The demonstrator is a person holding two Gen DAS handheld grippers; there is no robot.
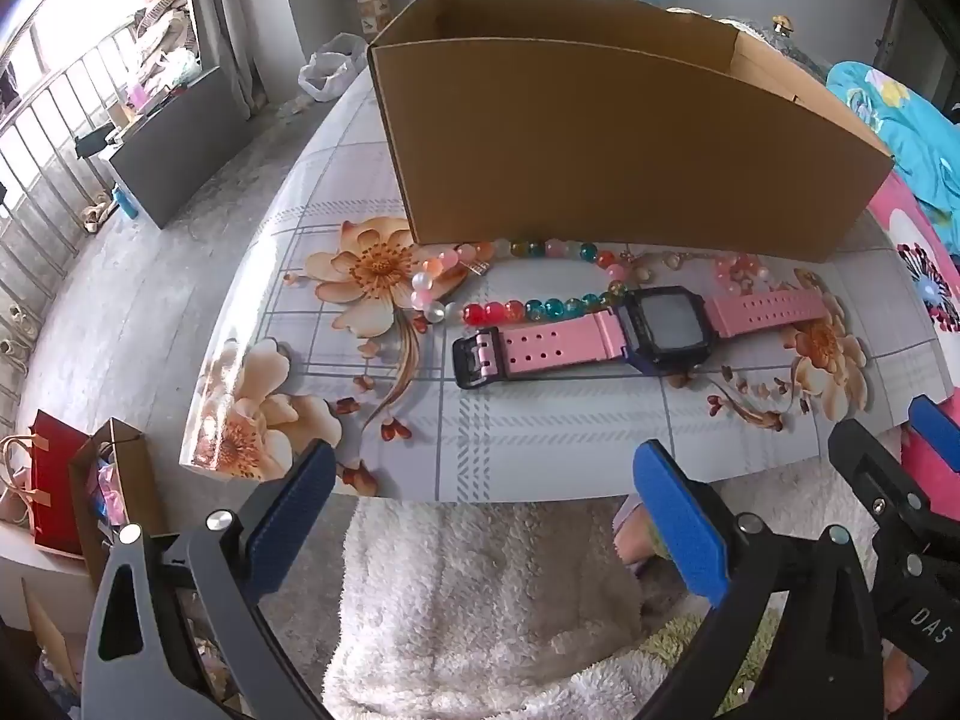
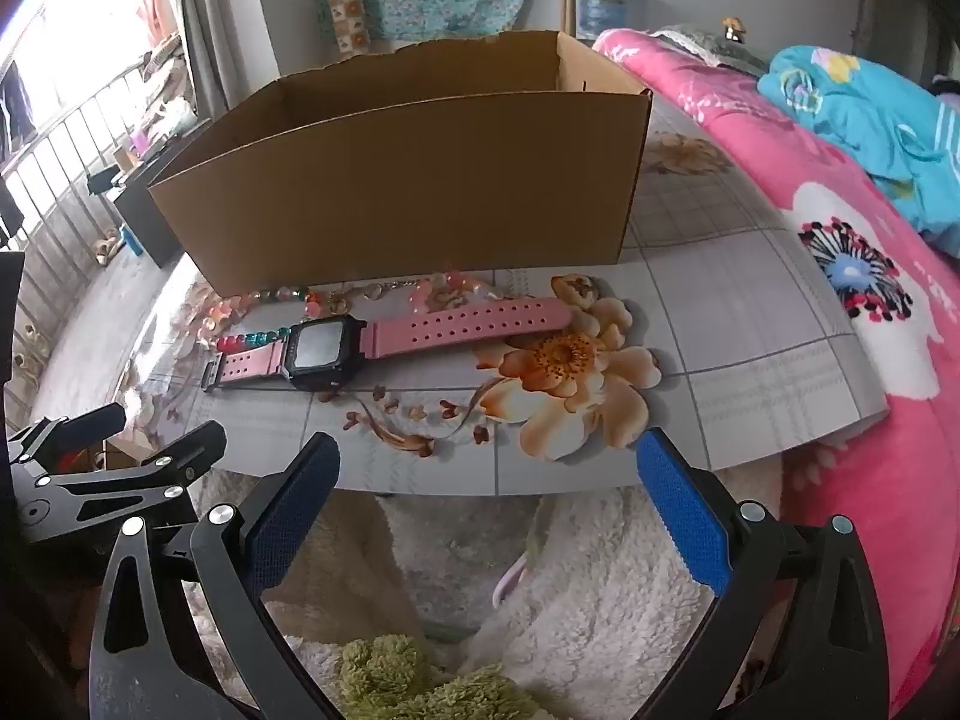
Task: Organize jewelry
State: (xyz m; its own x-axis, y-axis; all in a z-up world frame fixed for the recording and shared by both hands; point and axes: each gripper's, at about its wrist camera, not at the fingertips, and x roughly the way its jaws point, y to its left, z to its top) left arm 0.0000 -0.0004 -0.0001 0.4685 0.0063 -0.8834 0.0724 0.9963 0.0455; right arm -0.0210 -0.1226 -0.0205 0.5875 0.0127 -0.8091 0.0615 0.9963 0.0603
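A: Where's the jewelry?

B: Your pink watch lies flat mid-table, strap ends spread; the bead bracelet sits between it and the cardboard box at the table's far edge

A: And my grippers?

B: Left gripper and right gripper hang off the near edge, jaws spread wide, holding nothing. You look to be at the first pick: reach forward, close on the strap, lift over the box wall
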